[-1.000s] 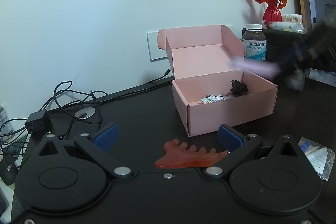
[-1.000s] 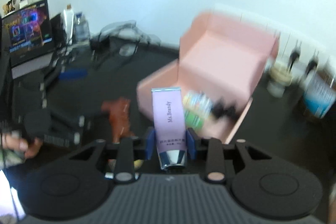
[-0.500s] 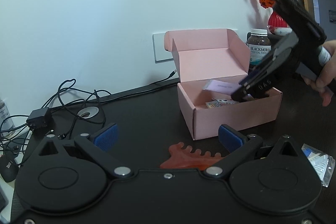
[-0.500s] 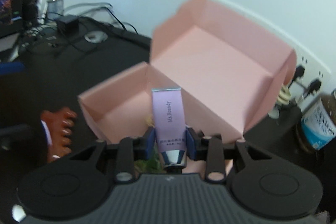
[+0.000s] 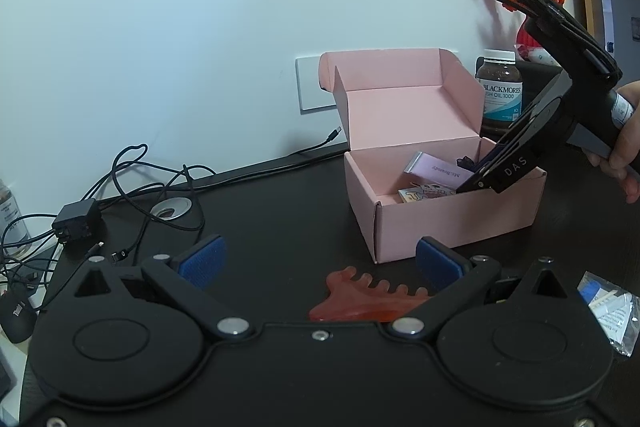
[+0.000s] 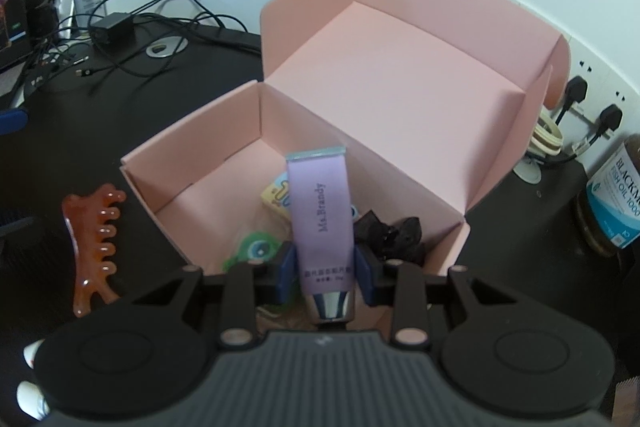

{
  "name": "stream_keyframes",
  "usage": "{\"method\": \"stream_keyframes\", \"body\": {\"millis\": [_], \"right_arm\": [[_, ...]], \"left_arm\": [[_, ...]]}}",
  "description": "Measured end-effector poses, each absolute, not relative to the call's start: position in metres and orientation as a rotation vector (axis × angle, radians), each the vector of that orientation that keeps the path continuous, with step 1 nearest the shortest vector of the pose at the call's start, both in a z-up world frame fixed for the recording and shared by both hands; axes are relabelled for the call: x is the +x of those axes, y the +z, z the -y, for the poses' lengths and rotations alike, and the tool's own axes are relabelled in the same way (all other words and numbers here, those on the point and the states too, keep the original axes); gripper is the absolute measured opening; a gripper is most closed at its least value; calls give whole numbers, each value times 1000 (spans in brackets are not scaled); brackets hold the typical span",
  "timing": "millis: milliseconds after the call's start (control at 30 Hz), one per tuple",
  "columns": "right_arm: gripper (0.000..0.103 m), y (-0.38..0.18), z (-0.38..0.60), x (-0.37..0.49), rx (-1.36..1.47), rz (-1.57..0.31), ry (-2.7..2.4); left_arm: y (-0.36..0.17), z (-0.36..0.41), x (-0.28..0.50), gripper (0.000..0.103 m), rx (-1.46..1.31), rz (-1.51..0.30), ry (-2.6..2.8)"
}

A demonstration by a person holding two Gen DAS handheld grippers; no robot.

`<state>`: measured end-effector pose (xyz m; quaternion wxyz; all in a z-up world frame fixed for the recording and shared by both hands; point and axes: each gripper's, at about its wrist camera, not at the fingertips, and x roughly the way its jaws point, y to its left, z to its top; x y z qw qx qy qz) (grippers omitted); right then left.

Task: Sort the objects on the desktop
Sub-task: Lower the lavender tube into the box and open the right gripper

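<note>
Already the pink box (image 6: 224, 147) on the dark desk (image 5: 260, 227) stands open, with a few small items inside; the right gripper (image 6: 324, 269), jaws clamped narrow on the lilac tube (image 6: 320, 211), holds it low within the box, so I judge release is what remains for it. Still outside: the orange comb (image 5: 360, 299) near the box's front, between the wide, empty jaws of the left gripper (image 5: 320, 263), and a plastic packet (image 5: 608, 307) at right. Cables (image 5: 140, 187) at far left and a bottle (image 5: 500, 91) behind block nothing
</note>
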<state>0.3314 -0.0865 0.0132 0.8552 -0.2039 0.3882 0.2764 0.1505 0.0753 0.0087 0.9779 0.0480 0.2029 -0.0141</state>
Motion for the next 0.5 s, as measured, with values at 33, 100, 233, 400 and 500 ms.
{"method": "stream_keyframes", "body": {"millis": [33, 100, 233, 400, 500], "right_arm": [[32, 13, 87, 332, -424, -820, 578], [32, 13, 89, 333, -414, -826, 571], [35, 14, 91, 335, -412, -826, 558], [63, 17, 94, 336, -421, -815, 553], [79, 27, 100, 330, -396, -760, 569]], "left_arm": [[9, -75, 151, 103, 95, -409, -29], [9, -76, 151, 103, 93, -409, -29], [10, -75, 149, 103, 94, -400, -28], [11, -75, 149, 103, 94, -398, -30], [12, -75, 148, 103, 92, -394, -32]]}}
